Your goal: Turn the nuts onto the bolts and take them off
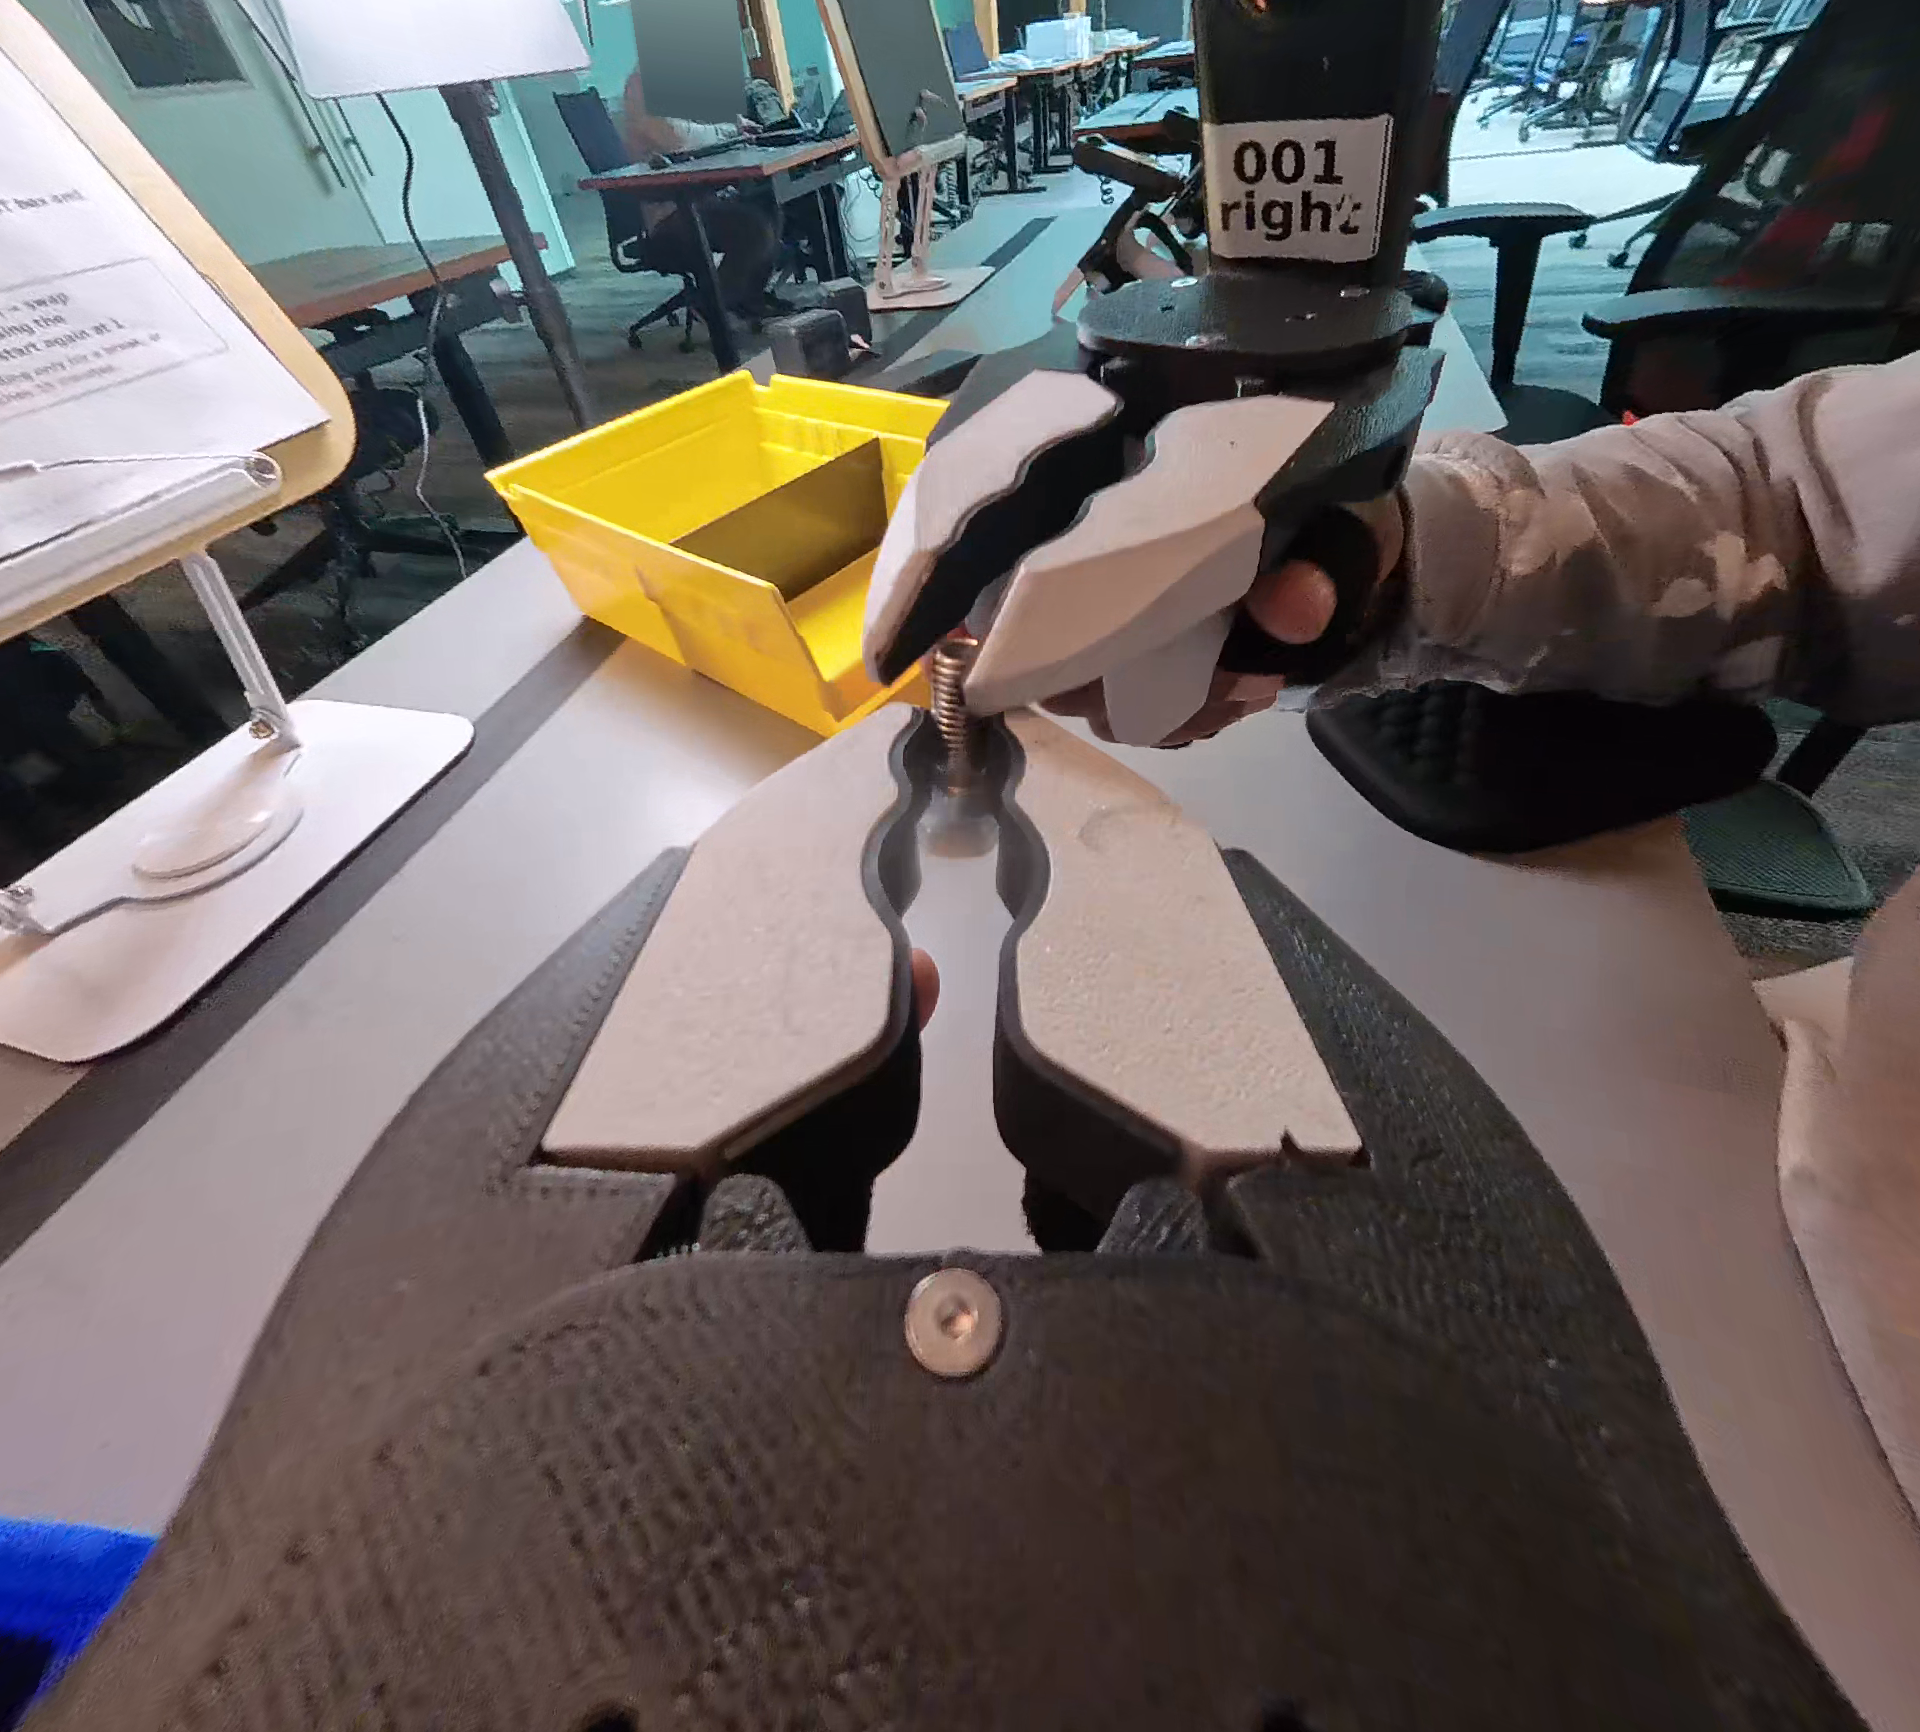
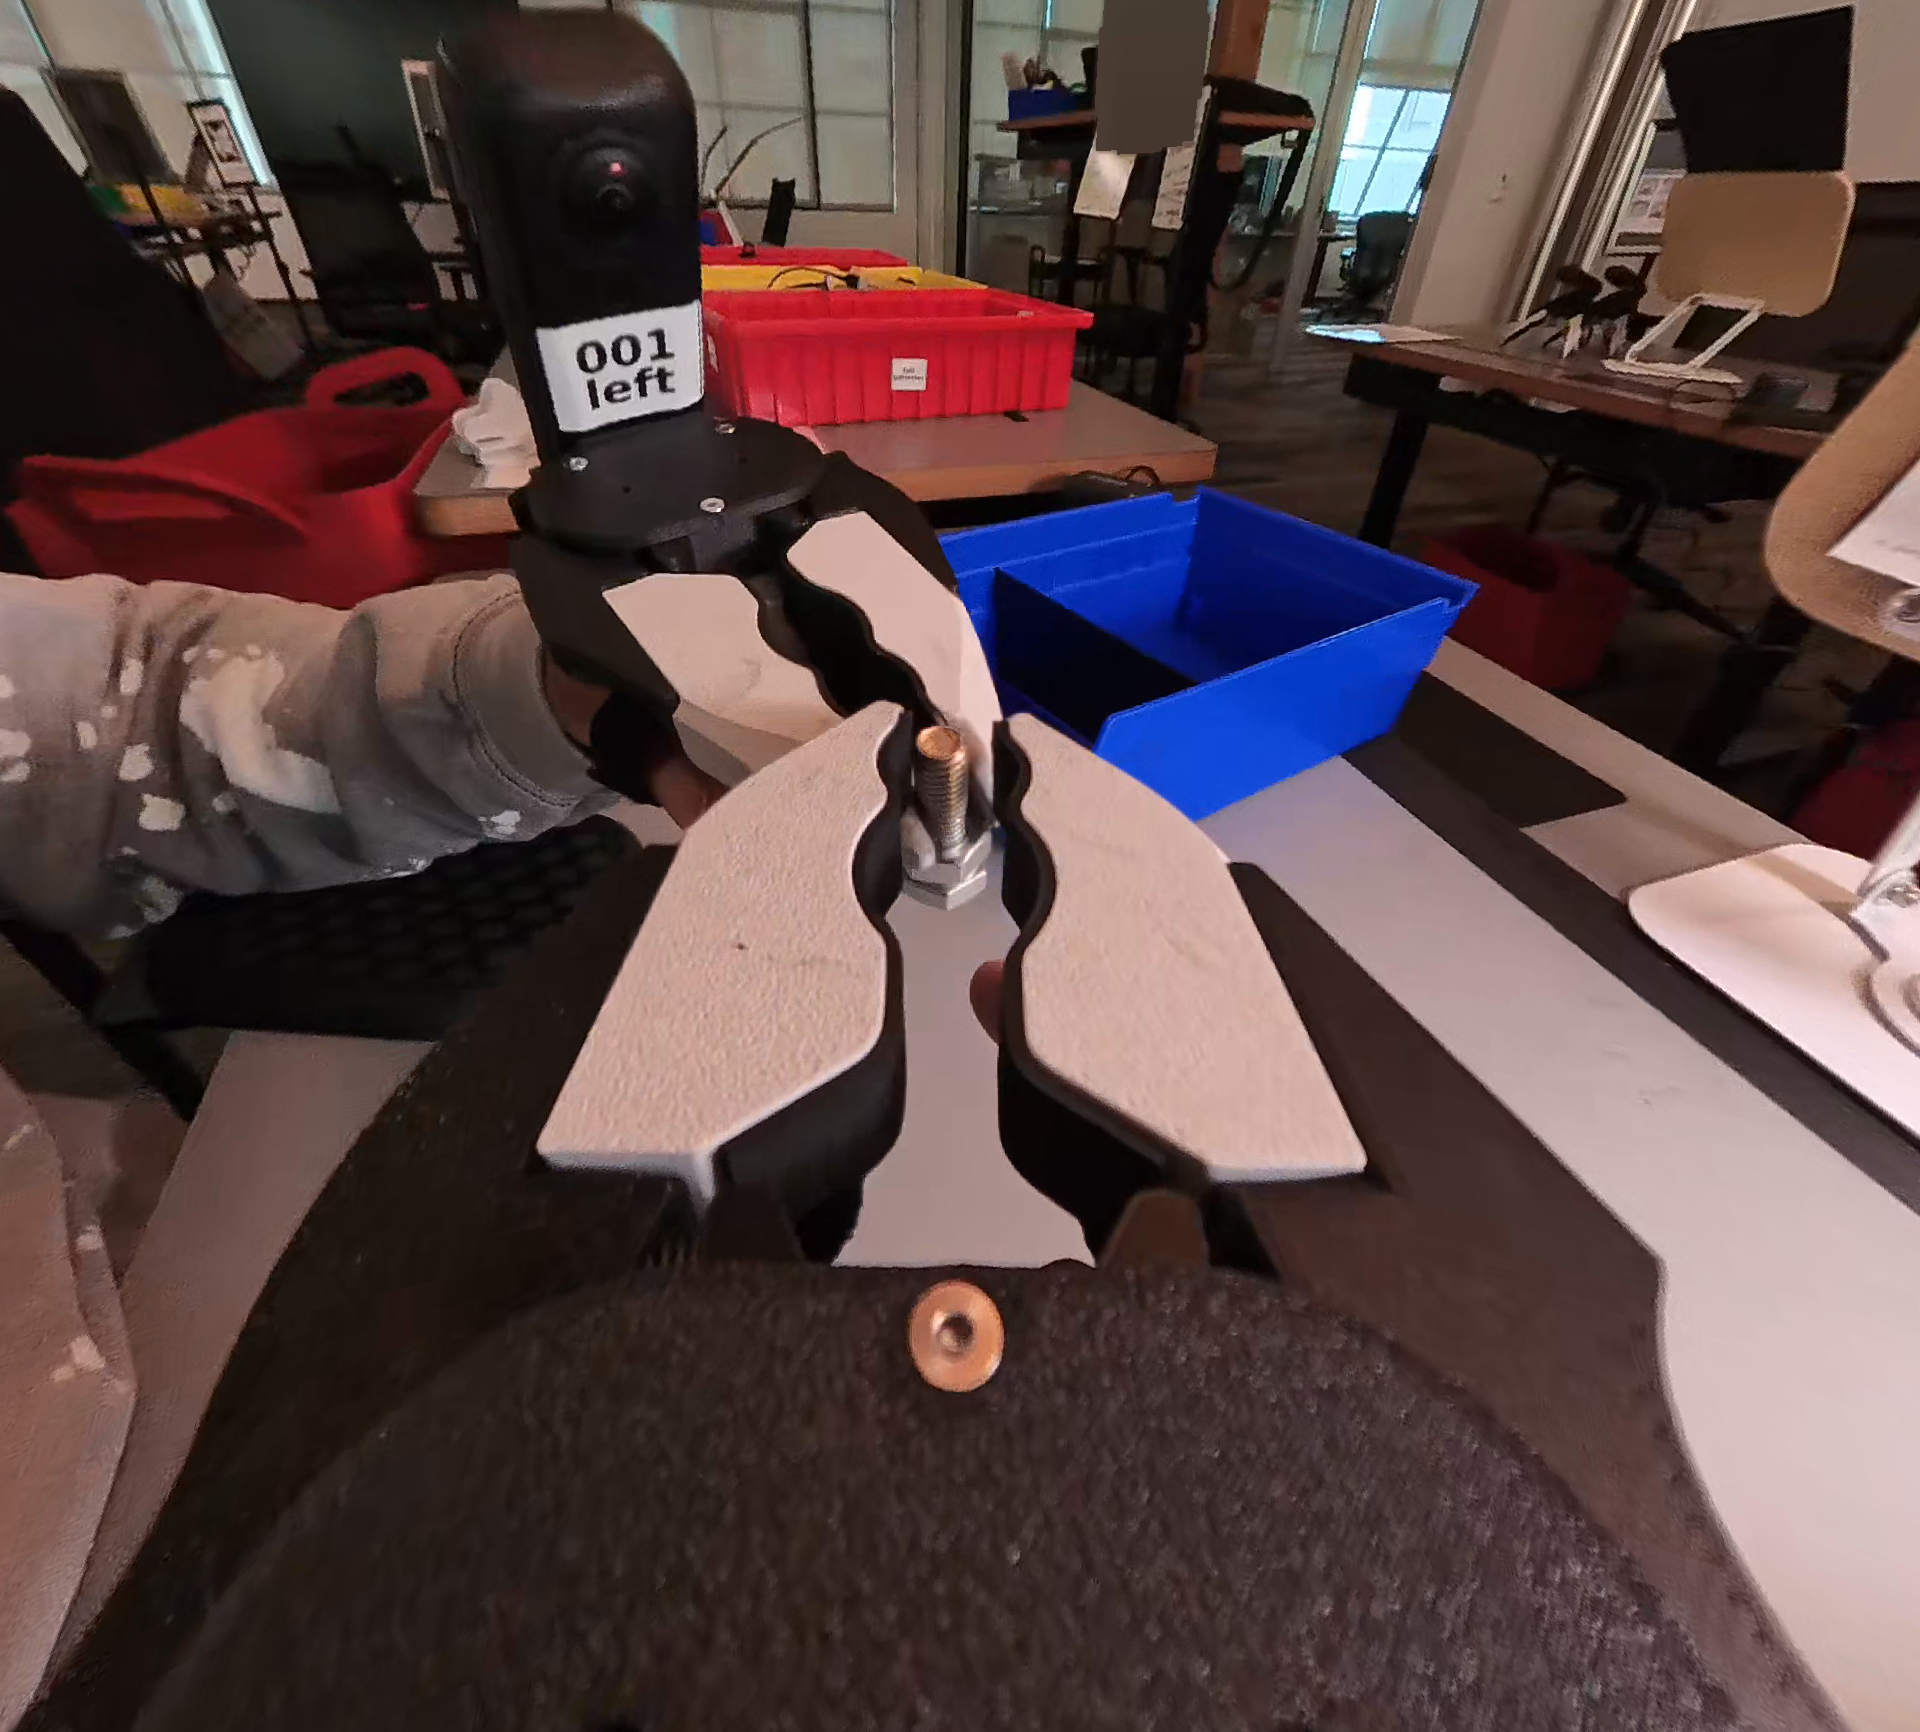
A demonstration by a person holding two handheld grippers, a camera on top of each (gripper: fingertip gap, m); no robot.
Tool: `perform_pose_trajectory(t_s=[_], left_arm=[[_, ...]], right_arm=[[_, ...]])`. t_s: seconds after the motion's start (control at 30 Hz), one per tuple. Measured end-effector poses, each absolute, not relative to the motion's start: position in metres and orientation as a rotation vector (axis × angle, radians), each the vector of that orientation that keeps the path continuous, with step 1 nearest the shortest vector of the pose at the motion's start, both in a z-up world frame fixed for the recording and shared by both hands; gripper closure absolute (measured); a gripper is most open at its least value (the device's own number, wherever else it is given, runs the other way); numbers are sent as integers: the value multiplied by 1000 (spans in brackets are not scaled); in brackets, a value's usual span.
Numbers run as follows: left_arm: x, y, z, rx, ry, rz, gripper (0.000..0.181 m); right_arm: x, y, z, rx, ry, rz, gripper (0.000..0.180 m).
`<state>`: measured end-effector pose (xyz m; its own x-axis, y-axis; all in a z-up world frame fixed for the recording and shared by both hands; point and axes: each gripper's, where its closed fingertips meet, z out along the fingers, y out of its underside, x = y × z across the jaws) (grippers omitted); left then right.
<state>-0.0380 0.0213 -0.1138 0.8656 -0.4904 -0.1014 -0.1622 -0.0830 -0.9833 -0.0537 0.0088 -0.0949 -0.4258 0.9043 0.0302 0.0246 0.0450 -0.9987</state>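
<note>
A brass-coloured bolt (image 1: 950,700) stands upright between both grippers above the grey table (image 1: 1403,903). A silver hex nut (image 1: 951,794) sits low on its thread, near the head. My left gripper (image 1: 956,742) is shut around the nut, which sits in the notch of its fingertips. My right gripper (image 1: 956,669) comes down from above and is shut on the top of the thread. In the right wrist view the bolt (image 2: 940,789) and nut (image 2: 945,867) sit between the right gripper's fingers (image 2: 945,732). The left gripper's fingers (image 2: 914,633) reach in from behind, with their tips hidden.
A yellow bin (image 1: 665,529) stands on the table just beyond the grippers on one side, and a blue bin (image 2: 1247,643) on the other. A white document stand (image 1: 208,809) is at the table's edge. A black chair armrest (image 1: 1538,768) is below the right hand. Less than 4 cm separates the two grippers' tips.
</note>
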Motion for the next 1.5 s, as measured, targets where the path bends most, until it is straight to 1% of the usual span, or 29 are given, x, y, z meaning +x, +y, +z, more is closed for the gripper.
perform_pose_trajectory(t_s=[0.07,0.23,0.3,0.37,0.47,0.5,0.63,0.8,1.07,1.5], left_arm=[[-39,18,-118,-1662,505,-305,170],[-36,13,-120,-1630,470,-430,170],[-31,5,-113,-1574,475,-591,157],[-28,-3,-106,-1518,478,-709,151],[-25,-10,-100,-1470,492,-766,146],[-27,-11,-99,-1460,484,-773,147],[-39,-8,-109,-1483,436,-739,144],[-24,-6,-118,-1506,488,-723,147],[-29,2,-114,-1476,421,-592,162],[-29,3,-112,-1454,399,-576,162]], right_arm=[[-54,4,-99,-959,-1580,1463,170],[-53,1,-101,-930,-1654,1466,171],[-49,-3,-96,-875,-1721,1525,171],[-47,-6,-91,-822,-1790,1586,171],[-46,-12,-84,-749,-1820,1692,171],[-45,-14,-84,-731,-1830,1725,170],[-39,-16,-80,-694,-1811,1833,171],[-39,-16,-79,-708,-1794,1835,171],[-45,-14,-78,-738,-1750,1768,171],[-46,-12,-76,-763,-1731,1760,171]])
